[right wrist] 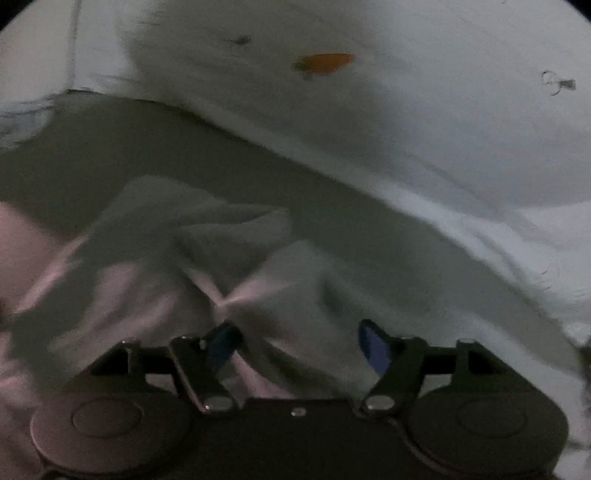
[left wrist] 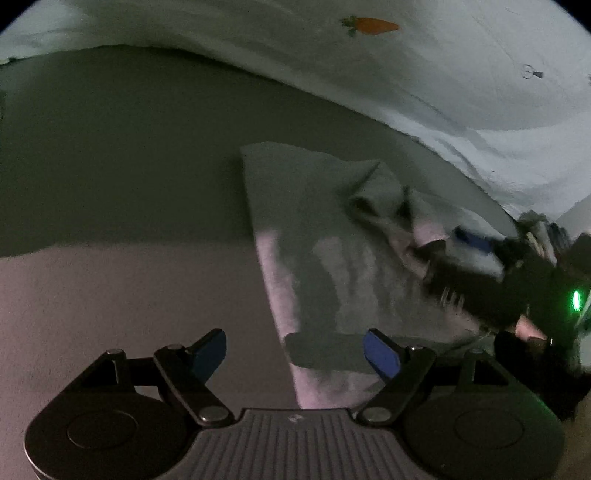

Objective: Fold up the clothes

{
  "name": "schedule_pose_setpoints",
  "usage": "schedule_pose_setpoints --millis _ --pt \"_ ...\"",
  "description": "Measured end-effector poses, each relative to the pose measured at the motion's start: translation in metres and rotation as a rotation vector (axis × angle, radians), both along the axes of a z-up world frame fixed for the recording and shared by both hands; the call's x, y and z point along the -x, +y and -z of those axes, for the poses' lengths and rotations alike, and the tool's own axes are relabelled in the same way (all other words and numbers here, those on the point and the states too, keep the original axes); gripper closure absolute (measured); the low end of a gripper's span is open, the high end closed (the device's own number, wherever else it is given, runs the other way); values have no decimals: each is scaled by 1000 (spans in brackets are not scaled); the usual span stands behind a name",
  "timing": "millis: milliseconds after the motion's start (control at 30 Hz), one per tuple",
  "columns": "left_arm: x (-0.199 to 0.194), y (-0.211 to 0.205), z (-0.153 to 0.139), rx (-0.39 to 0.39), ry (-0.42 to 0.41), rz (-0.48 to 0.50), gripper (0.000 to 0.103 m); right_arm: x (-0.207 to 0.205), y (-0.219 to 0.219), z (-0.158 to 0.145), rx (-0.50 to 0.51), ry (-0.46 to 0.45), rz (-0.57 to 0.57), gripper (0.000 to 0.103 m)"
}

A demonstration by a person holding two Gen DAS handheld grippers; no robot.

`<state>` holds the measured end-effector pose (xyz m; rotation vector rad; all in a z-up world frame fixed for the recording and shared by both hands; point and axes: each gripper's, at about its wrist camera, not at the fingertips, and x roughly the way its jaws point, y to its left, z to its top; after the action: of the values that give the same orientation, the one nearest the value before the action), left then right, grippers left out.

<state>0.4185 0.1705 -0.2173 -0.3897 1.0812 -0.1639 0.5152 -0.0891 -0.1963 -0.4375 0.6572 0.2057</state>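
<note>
A pale garment (left wrist: 314,221) lies on the bed cover, its left edge straight and a bunched fold (left wrist: 380,199) near its far right side. My left gripper (left wrist: 295,350) hovers open over the garment's near edge, with nothing pinched between its blue pads. My right gripper (left wrist: 450,245) shows blurred at the garment's right side. In the right wrist view the right gripper (right wrist: 297,347) stands open above the crumpled cloth (right wrist: 184,236), and its pads (right wrist: 373,347) press on nothing.
A white sheet with a carrot print (left wrist: 373,26) (right wrist: 325,62) lies bunched along the far side. The grey-brown bed cover (left wrist: 129,147) spreads flat to the left of the garment. A green light (left wrist: 575,301) glows on the right tool.
</note>
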Motion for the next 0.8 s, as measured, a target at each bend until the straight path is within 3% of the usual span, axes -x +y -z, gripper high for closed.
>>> schedule_pose_setpoints --millis 133,233,367,567,667,700,733,767,800 --pt "-1 7 3 28 13 -31 20 -25 -71 -27 -180 -40 330 37" --pt "-5 6 8 31 26 -32 20 -30 -112 -38 -186 -61 495 37" --pt "-8 -1 13 27 39 -10 20 0 -132 -42 -215 -9 475 37" --pt "-1 -17 13 9 27 37 20 62 -107 -21 -440 155 372 37" --pt "0 -32 13 -57 18 70 21 76 -94 -6 -442 192 396 24" --pt "1 -37 13 -81 14 81 22 77 -90 -1 -425 202 403 25" --pt "1 -42 13 -104 11 92 22 79 -88 1 -419 208 399 27" --pt "1 -48 13 -127 8 102 22 81 -87 0 -429 202 380 41" --pt "2 -53 12 -143 3 116 28 83 -86 0 -443 193 358 67"
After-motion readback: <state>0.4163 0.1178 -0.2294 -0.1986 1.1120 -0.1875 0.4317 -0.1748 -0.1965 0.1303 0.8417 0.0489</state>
